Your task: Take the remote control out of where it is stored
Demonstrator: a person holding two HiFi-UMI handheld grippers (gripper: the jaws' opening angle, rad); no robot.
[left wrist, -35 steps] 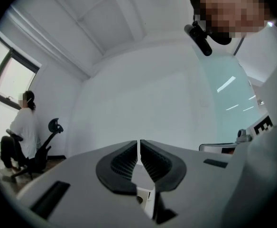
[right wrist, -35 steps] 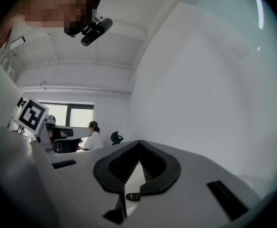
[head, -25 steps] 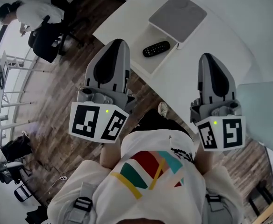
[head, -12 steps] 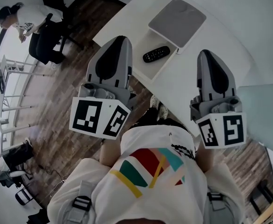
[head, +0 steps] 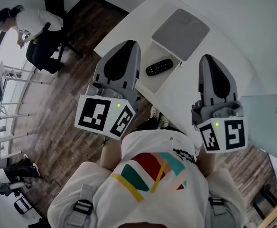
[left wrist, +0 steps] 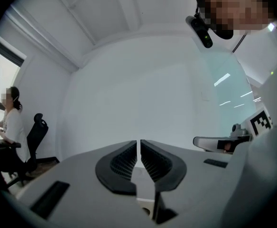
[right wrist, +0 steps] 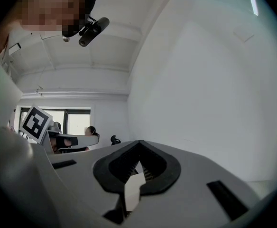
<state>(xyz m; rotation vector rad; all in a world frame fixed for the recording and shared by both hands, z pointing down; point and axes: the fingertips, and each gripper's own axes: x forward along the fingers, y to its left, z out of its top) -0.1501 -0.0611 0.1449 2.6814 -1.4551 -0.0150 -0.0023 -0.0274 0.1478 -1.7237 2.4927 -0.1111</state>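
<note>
A black remote control [head: 159, 67] lies in an open white drawer [head: 145, 77] that sticks out from the front of the white desk [head: 195, 75]. In the head view my left gripper [head: 127, 44] hangs in the air left of the remote, its tip level with the drawer. My right gripper [head: 208, 58] hovers to the remote's right, over the desk top. Both are shut and hold nothing. The left gripper view shows its jaws [left wrist: 139, 144] closed to a thin slit against a bare wall. The right gripper view shows that gripper [right wrist: 139, 144] with jaws meeting, also toward a wall.
A grey flat pad [head: 181, 27] lies on the desk behind the drawer. A person [head: 27, 23] sits on an office chair at the upper left, over wood floor [head: 67, 103]. A glass panel [head: 266, 113] stands at the right.
My left gripper has drifted right, closer to the drawer and remote. The right gripper has hardly moved. Both stay shut.
</note>
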